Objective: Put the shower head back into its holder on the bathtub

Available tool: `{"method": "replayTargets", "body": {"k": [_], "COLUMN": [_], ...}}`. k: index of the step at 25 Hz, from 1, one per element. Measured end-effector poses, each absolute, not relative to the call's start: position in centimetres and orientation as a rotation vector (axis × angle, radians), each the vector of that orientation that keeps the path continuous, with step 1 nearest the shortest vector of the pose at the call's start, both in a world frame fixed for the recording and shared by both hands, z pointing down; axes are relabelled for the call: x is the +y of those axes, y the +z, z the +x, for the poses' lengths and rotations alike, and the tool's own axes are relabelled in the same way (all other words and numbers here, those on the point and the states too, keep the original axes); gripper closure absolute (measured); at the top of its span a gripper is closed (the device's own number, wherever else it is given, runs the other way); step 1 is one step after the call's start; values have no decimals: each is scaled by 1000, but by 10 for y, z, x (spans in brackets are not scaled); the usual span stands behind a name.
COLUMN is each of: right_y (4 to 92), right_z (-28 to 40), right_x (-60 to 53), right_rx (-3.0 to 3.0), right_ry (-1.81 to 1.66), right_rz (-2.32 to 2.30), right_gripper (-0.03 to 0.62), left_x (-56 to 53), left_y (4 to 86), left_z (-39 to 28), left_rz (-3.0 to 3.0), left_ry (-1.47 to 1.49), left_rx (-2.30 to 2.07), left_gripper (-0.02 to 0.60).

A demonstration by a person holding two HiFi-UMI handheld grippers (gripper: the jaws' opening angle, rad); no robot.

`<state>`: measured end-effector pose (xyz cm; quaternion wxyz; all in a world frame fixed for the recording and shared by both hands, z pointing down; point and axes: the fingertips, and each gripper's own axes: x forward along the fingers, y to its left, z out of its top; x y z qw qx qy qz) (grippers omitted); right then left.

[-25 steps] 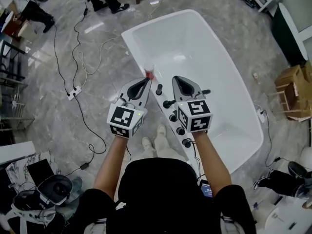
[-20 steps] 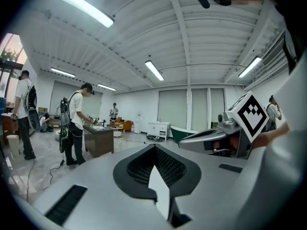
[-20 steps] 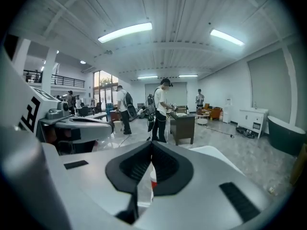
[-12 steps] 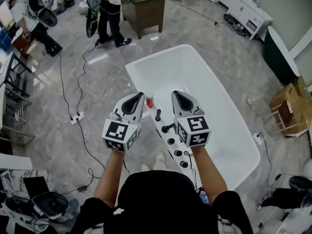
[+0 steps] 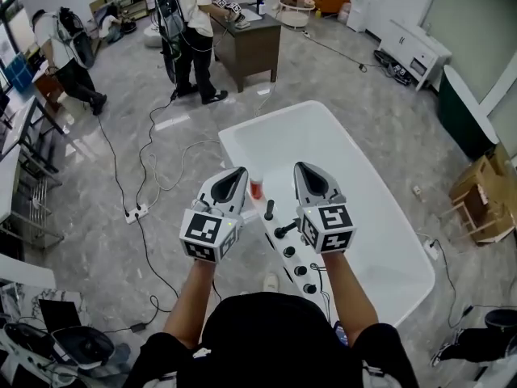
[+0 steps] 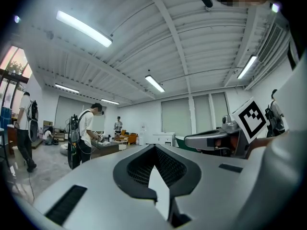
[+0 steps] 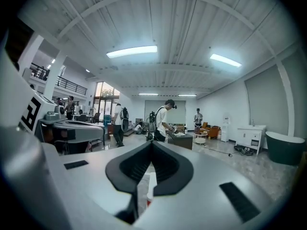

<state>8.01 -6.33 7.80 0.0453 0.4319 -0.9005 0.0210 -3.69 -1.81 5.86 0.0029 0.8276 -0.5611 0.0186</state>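
Hovering level above bathtub (image 5: 266, 120) rim | left gripper (image 5: 235, 173), right gripper (image 5: 306, 168): jaws pressing together, gripping nothing | shower head (image 5: 269, 209), judging by slim black shape: standing upright on rim, sitting below and between both, neither clearly nearer

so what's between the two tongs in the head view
Head view: a small red-and-clear container and a black upright lever, both on the white bathtub's rim.
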Motion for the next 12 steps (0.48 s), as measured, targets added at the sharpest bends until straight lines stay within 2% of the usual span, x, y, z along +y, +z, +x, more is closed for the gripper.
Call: {"method": "replayTargets", "body": {"k": [12], "right_y": [64], "right_z": [80], "right_x": [-57], "right_rx": [-2776], "right_ry": [54], "right_rz": [1334], "right_gripper": [572], "left_x": [-11], "left_y": [42], "left_z": [-34], "left_rz": [2624], "left_ry": [54], "left_rx": [-1768], "left_gripper": [568]}}
